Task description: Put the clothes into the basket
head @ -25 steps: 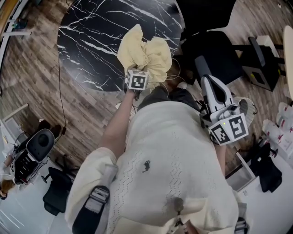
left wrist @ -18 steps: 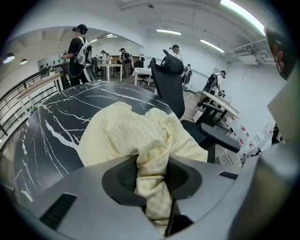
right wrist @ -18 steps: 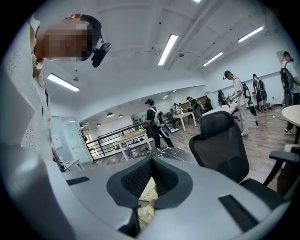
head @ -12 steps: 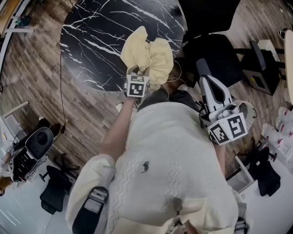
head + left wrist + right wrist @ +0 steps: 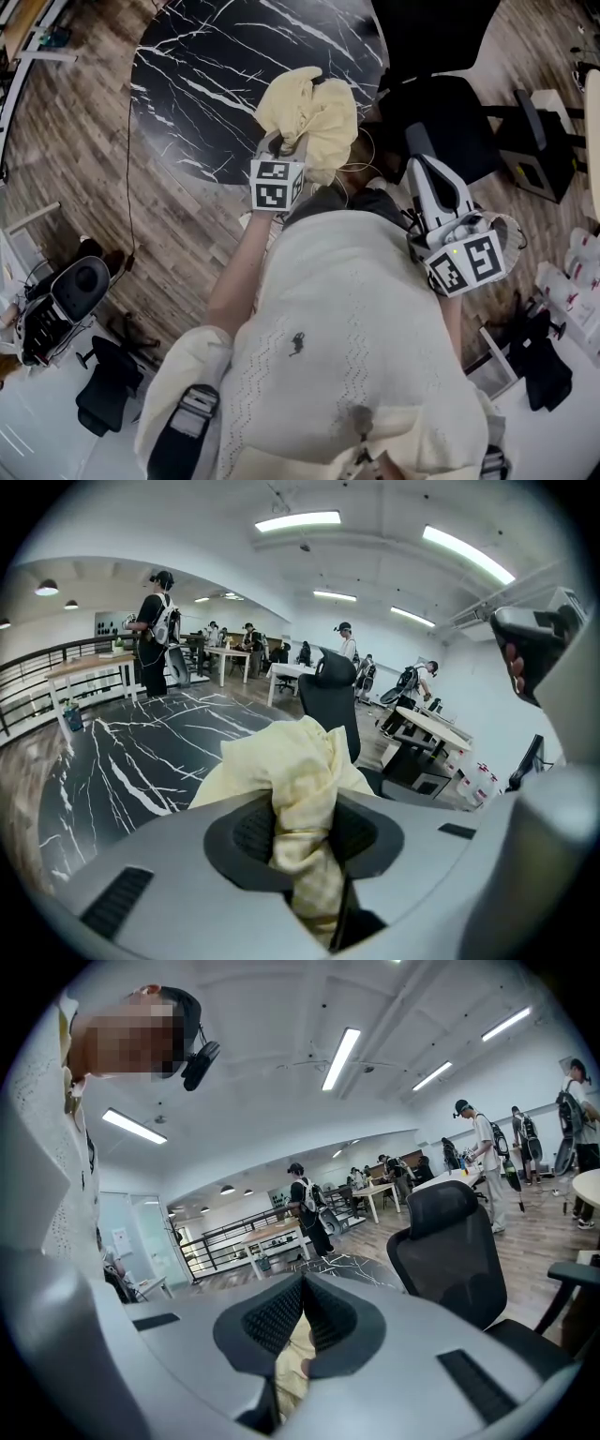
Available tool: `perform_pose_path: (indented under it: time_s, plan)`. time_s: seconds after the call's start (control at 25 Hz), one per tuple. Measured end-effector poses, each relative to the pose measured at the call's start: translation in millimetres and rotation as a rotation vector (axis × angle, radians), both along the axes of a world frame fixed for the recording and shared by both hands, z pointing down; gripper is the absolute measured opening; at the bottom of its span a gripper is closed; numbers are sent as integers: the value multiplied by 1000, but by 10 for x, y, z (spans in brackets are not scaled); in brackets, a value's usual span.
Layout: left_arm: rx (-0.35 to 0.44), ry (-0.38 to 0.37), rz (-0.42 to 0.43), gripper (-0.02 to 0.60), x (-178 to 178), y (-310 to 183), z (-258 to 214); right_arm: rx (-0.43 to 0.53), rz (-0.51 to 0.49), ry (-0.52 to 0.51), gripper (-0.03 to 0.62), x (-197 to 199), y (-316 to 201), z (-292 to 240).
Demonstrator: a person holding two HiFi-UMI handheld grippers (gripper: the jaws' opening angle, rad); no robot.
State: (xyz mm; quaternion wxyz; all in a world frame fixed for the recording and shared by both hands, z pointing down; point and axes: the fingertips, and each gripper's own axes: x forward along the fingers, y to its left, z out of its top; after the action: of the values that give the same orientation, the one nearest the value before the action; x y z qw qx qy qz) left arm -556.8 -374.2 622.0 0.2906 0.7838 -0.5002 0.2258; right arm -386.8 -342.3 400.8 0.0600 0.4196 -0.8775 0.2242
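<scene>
Cloth [image 5: 309, 108], pale yellow and bunched, is pinched between the jaws of the left gripper [image 5: 284, 148]. In the left gripper view the pads [image 5: 361, 832] press on a twisted neck of the cloth [image 5: 291, 771], and the rest puffs out in front of the left gripper [image 5: 302, 829] in loose folds. From the head view the bundle hangs clear in the air over the near edge of the black marbled table [image 5: 216, 75], just beside a black chair [image 5: 441, 112]; no part of it can be seen touching the table. The right gripper [image 5: 419, 142] is held apart from the cloth, to the right of the person's white jumper [image 5: 347, 347], pointing toward the chair. In the right gripper view its jaws are together, tips meeting at the right gripper [image 5: 302, 1283], with nothing clamped; a pale yellow patch shows through the gap lower down, and what it is cannot be told. Beyond these jaws stand the chair [image 5: 450, 1251] and a slice of the table [image 5: 347, 1262]. The left gripper view has the table [image 5: 122, 752] spread out below the cloth and the chair [image 5: 330, 691] behind it. Wooden floor [image 5: 75, 169] surrounds the table.
</scene>
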Motion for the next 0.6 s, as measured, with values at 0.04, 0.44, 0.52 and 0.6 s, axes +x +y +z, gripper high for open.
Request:
perform_pose_path:
  time_s: [0.04,0.44,0.52,0.6]
  plan:
    - [14,4,-2,123,0,0,-62,1,-3,0,9,-8,16,-7]
    - [136,38,-8,123,-11,42,-619,12,-26,-6,9,-70,147,-45]
    - [153,45,-20,123,-39,53,-716,17,-32,-8,9,-95,165,-55]
    - [172,59,-39,123,-67,61,-825,23,-39,-12,9,-113,176,-65]
